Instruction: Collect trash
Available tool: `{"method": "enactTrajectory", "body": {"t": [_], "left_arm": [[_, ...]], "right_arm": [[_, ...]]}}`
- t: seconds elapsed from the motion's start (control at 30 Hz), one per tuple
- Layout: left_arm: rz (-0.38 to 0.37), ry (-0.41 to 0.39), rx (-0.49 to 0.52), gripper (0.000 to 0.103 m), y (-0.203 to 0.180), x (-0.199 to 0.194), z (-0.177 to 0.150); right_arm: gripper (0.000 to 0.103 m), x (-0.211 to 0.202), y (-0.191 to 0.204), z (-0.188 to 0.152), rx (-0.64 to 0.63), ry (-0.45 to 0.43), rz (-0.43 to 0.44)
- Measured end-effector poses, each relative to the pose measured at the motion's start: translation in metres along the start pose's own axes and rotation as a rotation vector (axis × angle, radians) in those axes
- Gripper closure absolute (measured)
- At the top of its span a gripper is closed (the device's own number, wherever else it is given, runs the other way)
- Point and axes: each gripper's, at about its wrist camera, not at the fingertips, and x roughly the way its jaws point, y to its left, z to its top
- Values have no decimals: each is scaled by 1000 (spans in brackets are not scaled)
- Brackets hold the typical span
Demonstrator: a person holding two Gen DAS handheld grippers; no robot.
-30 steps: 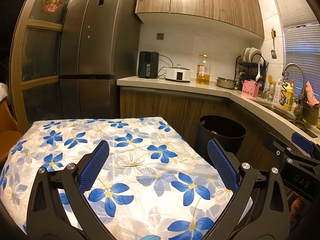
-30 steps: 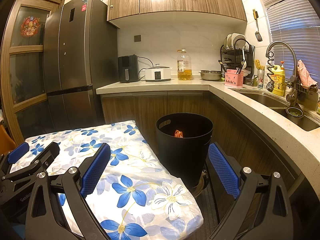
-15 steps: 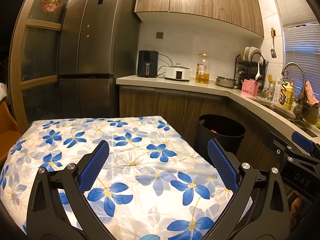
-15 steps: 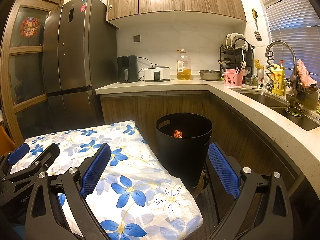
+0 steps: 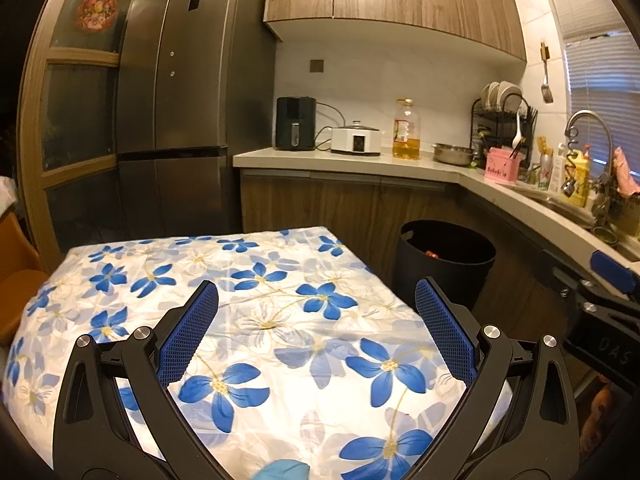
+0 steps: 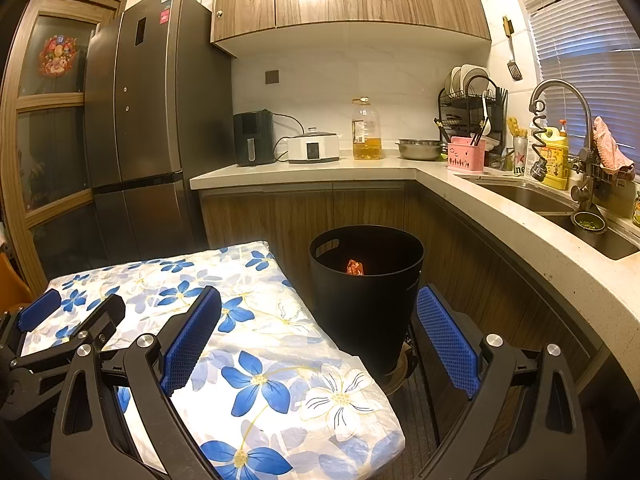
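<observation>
A black trash bin [image 6: 366, 280] stands on the floor beside the table, with an orange-red piece of trash [image 6: 355, 267] inside it; the bin also shows in the left wrist view [image 5: 444, 260]. My left gripper [image 5: 316, 328] is open and empty above the table with the blue-flower cloth [image 5: 260, 320]. My right gripper [image 6: 320, 328] is open and empty, held over the table's right corner in front of the bin. A bit of light blue material [image 5: 286, 470] shows at the bottom edge of the left wrist view.
A dark fridge [image 5: 180, 120] stands behind the table. An L-shaped counter [image 6: 460, 184] holds an air fryer, a cooker, an oil bottle [image 6: 366, 130], a dish rack and a sink [image 6: 560, 208]. An orange chair [image 5: 16, 280] stands at the left.
Both grippers have stayed open and almost still; the views have shifted only very slightly.
</observation>
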Motion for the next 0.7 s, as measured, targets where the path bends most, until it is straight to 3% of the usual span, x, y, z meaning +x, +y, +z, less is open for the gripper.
{"method": "enactTrajectory", "body": {"t": [0.4, 0.7], "left_arm": [[20, -43, 10, 6, -4, -2, -3], [-44, -25, -4, 6, -4, -3, -2]], "right_arm": [[8, 1, -2, 0, 4, 2, -3], [8, 1, -2, -1, 6, 1, -7]]}}
